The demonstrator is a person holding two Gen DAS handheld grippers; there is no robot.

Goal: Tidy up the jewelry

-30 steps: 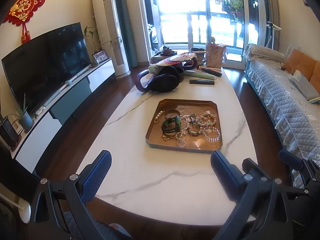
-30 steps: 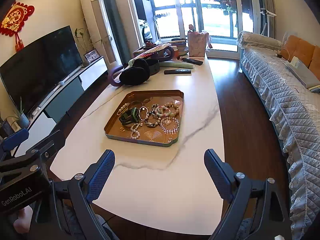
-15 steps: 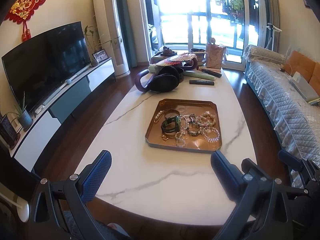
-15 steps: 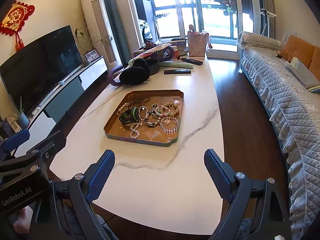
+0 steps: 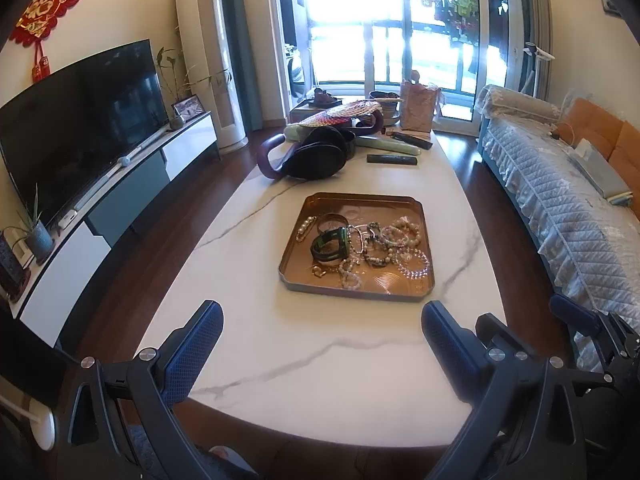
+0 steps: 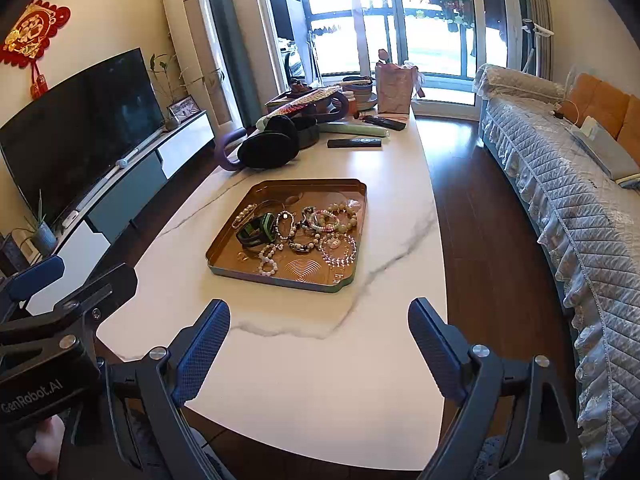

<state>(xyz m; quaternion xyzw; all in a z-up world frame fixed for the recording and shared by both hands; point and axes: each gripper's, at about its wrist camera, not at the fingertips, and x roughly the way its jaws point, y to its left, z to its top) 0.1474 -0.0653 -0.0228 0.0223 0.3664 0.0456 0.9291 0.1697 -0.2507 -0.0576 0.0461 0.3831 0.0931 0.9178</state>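
Showing only rightward: left gripper (image 6: 36, 280) beside tray (image 6: 280, 276).

Almost nothing changes. The left gripper (image 5: 322, 320) edges very slightly closer to the copper jewelry tray (image 5: 294, 258). The right gripper (image 6: 319, 317) shows no visible shift; both sets of jaws gape as before.

left tool (image 5: 320, 328) spread wide, right tool (image 6: 319, 326) spread wide, side by side
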